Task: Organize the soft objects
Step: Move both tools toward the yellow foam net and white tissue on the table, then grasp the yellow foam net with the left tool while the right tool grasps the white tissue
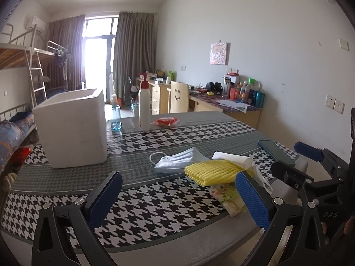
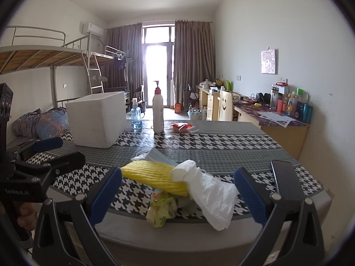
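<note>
We judge ourselves at the very start: nothing soft has been picked up yet, and the pile sits near the front edge of the worktop point(image 2: 221, 153). The left gripper point(image 1: 177, 199) has its fingers spread wide and empty, hovering above the houndstooth cloth with its right finger close beside the pile. The right gripper point(image 2: 177, 195) is likewise wide open and holds nothing, with the pile framed between its fingers. In that pile the yellow ribbed cloth point(image 2: 155, 176) lies across a crumpled floral packet point(image 2: 162, 208); a white tissue point(image 2: 208, 188) drapes over its right end, and a pale blue face mask point(image 1: 177, 160) lies just behind. The white foam box point(image 1: 73, 126) stands open-topped, well apart at the back left, and looks the likely place to gather things, though we cannot be sure. Next we would lower one gripper over a top layer, probably the tissue or the yellow cloth, and close gently so that only one item lifts, keeping clear of the phone point(image 2: 286, 181) beside the pile.
</note>
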Motion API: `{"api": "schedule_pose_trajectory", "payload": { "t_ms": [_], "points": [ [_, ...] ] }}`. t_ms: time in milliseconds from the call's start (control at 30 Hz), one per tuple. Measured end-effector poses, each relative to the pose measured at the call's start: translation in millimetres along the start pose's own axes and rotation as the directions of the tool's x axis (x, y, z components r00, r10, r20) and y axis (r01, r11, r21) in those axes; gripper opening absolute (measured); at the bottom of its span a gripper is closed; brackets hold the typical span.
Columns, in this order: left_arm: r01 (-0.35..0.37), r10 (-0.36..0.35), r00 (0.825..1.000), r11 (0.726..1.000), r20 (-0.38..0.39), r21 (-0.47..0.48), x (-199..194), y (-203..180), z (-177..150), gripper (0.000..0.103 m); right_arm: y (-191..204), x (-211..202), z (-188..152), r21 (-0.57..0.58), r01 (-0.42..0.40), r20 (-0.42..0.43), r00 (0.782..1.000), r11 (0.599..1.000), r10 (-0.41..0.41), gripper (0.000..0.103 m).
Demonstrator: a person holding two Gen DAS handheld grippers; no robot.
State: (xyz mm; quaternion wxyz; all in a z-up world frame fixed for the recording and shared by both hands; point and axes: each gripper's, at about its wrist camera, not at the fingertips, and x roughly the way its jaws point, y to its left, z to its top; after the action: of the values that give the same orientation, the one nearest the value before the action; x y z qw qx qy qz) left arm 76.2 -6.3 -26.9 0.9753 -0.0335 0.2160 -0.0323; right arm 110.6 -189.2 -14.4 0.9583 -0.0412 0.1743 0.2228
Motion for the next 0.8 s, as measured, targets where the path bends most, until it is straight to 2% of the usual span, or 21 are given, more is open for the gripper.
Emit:
{"api": "schedule_pose_trajectory", "payload": {
  "t_ms": [200, 400, 433, 467, 700, 800],
  "points": [
    [0.023, -0.023, 0.999, 1.0, -0.035, 0.005, 16.2, -5.1, 3.4, 0.102, -13.0, 8.1, 3.5, 0.025, -0.002, -0.021, 1.0, 1.0, 0.003, 0.102],
    [0.021, -0.02, 0.998, 1.0, -0.054, 0.011, 26.7, -6.4, 3.2, 0.102, -21.1, 23.7, 3.2, 0.037, 0.002, -0.062, 0.998, 0.999, 0.0, 0.096],
    [0.022, -0.021, 0.998, 1.0, -0.056, 0.012, 28.6, -6.7, 3.6, 0.102, -21.1, 23.7, 3.2, 0.037, 0.002, -0.062, 0.998, 0.999, 0.0, 0.092],
    [0.024, -0.023, 0.998, 1.0, -0.058, 0.012, 30.0, -6.7, 4.2, 0.102, -23.1, 31.5, 2.0, 0.047, 0.002, -0.092, 0.996, 0.999, 0.002, 0.091],
    [0.029, -0.027, 0.996, 0.999, -0.085, 0.02, 43.3, -7.4, 5.4, 0.102, -26.8, 44.8, 4.0, 0.062, -0.013, -0.122, 0.992, 0.998, 0.02, 0.089],
    [0.032, -0.03, 0.995, 0.999, -0.097, 0.022, 49.5, -8.1, 5.7, 0.102, -27.0, 55.1, 3.3, 0.059, -0.01, -0.15, 0.989, 0.998, 0.019, 0.079]
  ]
}}
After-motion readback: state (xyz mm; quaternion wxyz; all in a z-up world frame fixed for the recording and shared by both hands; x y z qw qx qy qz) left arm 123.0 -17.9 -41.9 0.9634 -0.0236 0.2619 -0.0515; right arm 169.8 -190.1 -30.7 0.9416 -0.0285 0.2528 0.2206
